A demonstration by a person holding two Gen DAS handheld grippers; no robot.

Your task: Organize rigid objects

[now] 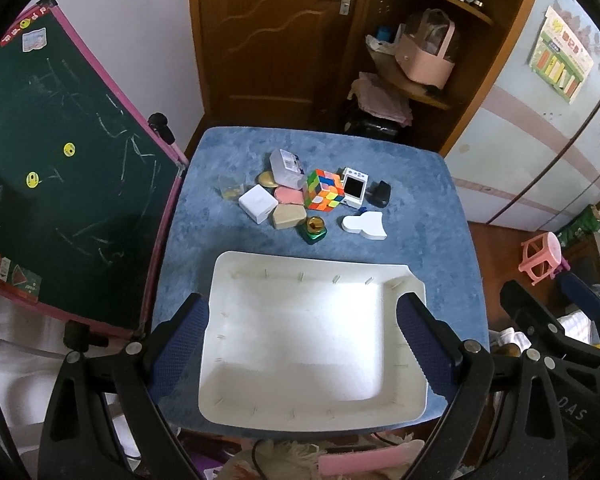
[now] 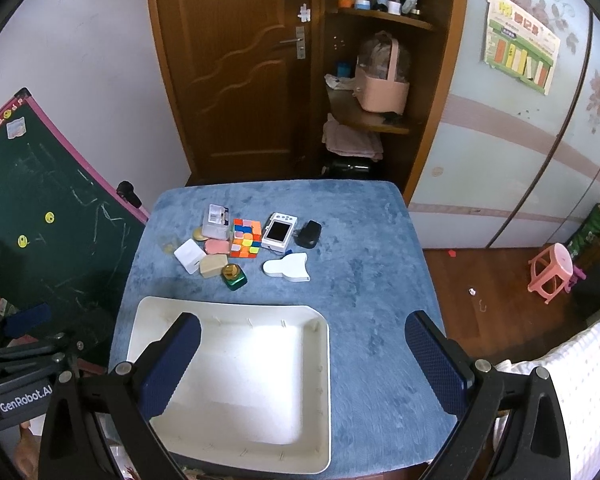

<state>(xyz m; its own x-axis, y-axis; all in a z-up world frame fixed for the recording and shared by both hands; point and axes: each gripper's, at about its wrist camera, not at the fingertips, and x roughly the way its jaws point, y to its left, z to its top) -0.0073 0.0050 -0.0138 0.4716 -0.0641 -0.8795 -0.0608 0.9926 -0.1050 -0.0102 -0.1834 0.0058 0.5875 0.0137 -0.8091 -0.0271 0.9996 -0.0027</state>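
A white tray lies empty at the near edge of the blue table; it also shows in the right wrist view. Beyond it is a cluster of small objects: a colourful puzzle cube, a white handheld device, a white box, a green bottle with a gold cap, a white flat shape and a black object. My left gripper is open above the tray. My right gripper is open above the tray's right side.
A green chalkboard with a pink frame leans at the table's left edge. A brown door and a corner shelf stand behind the table. A pink stool stands on the floor to the right.
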